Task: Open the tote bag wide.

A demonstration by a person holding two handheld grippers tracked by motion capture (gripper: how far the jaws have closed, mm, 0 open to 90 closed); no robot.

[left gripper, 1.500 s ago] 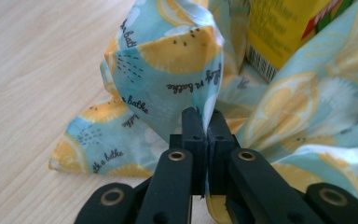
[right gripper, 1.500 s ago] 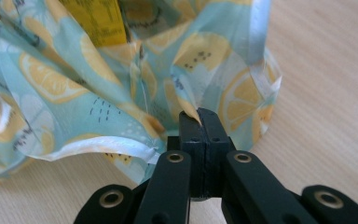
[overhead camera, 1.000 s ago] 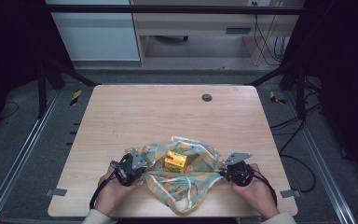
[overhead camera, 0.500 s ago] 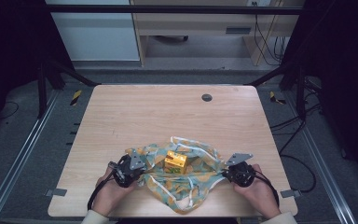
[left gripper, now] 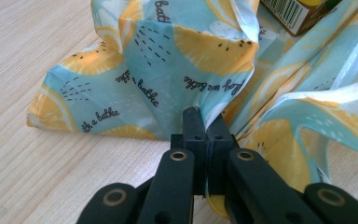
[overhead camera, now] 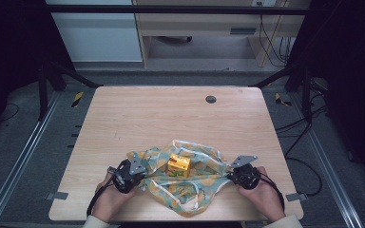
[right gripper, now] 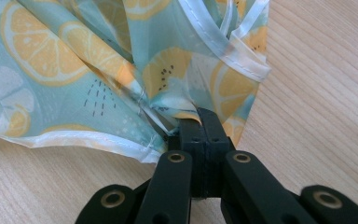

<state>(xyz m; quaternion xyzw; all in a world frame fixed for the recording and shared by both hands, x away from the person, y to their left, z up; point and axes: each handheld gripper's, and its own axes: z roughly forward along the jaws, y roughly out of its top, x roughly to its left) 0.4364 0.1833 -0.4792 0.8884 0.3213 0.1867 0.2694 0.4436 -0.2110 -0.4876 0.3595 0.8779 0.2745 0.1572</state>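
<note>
Your left gripper pinches the left edge of the lemon-print fabric bag, jaws pressed together on a fold. Your right gripper clamps the bag's right edge the same way. The bag lies crumpled at the near edge of the wooden table, with a yellow carton on it.

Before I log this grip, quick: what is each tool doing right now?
Left tool: closed, pinching the pale blue lemon-print fabric bag.
Right tool: closed, pinching the same bag's opposite edge.
</note>
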